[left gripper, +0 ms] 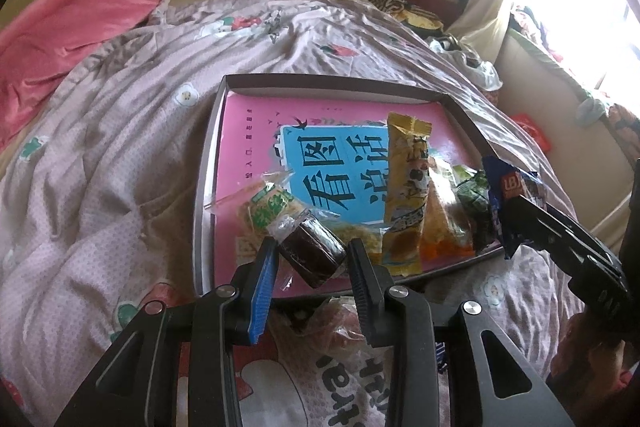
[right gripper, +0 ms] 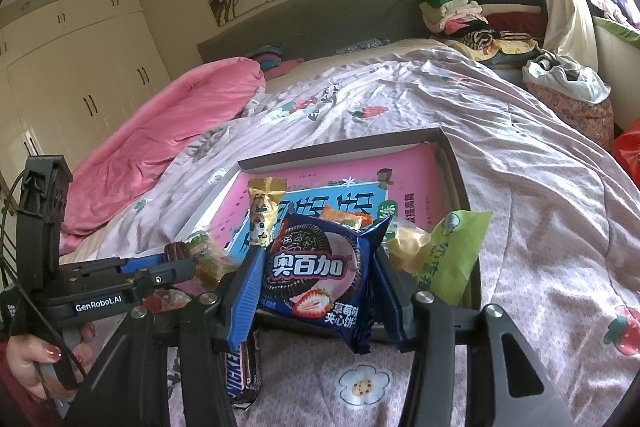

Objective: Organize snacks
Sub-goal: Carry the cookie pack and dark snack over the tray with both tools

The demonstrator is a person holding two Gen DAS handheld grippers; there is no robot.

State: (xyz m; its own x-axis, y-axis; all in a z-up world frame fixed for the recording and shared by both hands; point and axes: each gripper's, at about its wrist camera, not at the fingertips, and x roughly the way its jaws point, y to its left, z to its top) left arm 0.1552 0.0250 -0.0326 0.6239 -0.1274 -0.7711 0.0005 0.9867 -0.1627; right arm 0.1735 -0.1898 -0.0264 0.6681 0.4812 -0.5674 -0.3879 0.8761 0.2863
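Note:
A shallow box (left gripper: 320, 81) with a pink and blue book as its floor lies on the bed; its far wall also shows in the right wrist view (right gripper: 340, 147). Several snack packs lie in its near part, among them a yellow bar (left gripper: 404, 195) and a green pack (right gripper: 452, 255). My left gripper (left gripper: 312, 259) is shut on a dark round wrapped cake (left gripper: 314, 253) above the box's near edge. My right gripper (right gripper: 316, 275) is shut on a blue sandwich-cookie pack (right gripper: 320, 275), also in the left wrist view (left gripper: 506, 195), at the box's near right corner.
The bed has a crumpled floral duvet (left gripper: 120, 147) and a pink blanket (left gripper: 72, 23) at far left. A Snickers bar (right gripper: 244, 371) and a clear reddish snack pack (left gripper: 340, 327) lie on the duvet under the grippers. Folded clothes (right gripper: 460, 3) are stacked by the headboard.

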